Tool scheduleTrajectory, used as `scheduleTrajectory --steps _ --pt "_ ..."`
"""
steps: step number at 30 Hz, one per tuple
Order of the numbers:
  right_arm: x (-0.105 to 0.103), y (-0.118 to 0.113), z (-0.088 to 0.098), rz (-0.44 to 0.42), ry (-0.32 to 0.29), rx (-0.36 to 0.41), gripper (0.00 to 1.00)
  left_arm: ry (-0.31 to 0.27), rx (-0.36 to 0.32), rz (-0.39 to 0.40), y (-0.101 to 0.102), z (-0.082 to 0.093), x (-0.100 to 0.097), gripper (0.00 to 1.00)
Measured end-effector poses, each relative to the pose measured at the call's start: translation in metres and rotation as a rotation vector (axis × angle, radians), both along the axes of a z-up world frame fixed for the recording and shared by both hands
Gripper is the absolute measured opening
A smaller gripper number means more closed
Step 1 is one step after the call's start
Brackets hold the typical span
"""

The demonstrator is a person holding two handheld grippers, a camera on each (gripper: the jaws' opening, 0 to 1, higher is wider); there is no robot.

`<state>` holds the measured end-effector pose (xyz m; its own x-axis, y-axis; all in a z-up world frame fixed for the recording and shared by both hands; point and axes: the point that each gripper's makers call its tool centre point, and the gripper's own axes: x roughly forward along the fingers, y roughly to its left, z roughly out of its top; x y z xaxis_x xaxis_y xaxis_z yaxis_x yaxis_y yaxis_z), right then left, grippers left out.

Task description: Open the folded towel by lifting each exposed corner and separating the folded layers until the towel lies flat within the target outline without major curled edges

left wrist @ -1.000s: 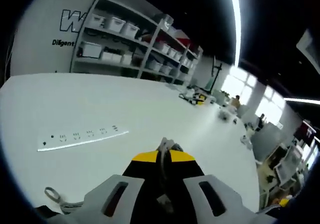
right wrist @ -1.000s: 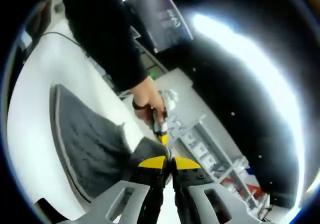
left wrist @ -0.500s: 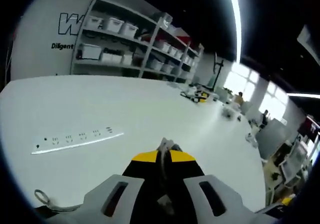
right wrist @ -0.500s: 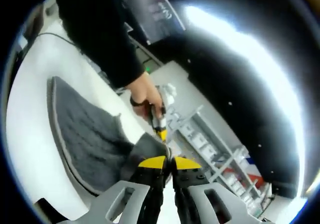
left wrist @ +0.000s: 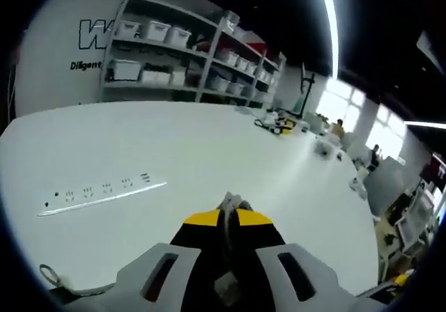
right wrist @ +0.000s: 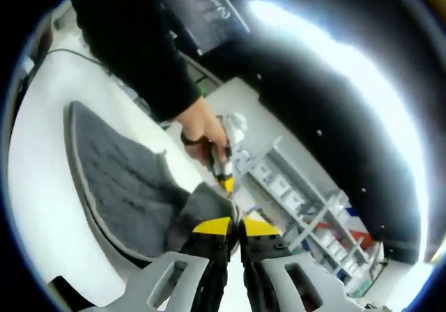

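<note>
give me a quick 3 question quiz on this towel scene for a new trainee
1. True or false: the right tongs are shut on an edge of the grey towel.
2. Multiple choice: what lies on the white table ahead of the left tongs? A) a power strip B) a plate C) a book
3. Fill in: in the right gripper view, a hand holds the other ____.

Key
1. True; grey cloth is pinched between the tips.
2. A, the power strip.
3. tongs; their yellow tip meets the towel's raised part.
</note>
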<state>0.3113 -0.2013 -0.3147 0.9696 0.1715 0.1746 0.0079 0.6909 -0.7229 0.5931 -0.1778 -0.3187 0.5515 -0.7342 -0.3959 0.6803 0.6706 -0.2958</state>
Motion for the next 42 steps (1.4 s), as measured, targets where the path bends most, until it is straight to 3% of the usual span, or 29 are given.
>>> scheduleTrajectory --steps 7,15,28,36,42 --pt "0.000 -0.007 -0.005 -0.007 0.026 0.030 0.00 -0.001 0.020 -0.021 -0.010 -0.008 0.000 0.05" --pt "0.000 -0.016 -0.007 -0.021 0.042 0.052 0.00 0.011 0.027 -0.024 -0.018 -0.010 0.021 0.05" --pt "-0.002 -0.026 -0.017 -0.021 0.072 0.091 0.00 0.002 0.079 -0.068 -0.046 -0.021 0.007 0.05" --pt "-0.004 -0.029 -0.024 -0.022 0.090 0.103 0.00 0.013 0.095 -0.076 -0.065 -0.028 0.016 0.05" --pt "-0.007 -0.035 -0.031 -0.039 0.110 0.128 0.00 0.017 0.129 -0.081 -0.076 -0.042 0.004 0.04"
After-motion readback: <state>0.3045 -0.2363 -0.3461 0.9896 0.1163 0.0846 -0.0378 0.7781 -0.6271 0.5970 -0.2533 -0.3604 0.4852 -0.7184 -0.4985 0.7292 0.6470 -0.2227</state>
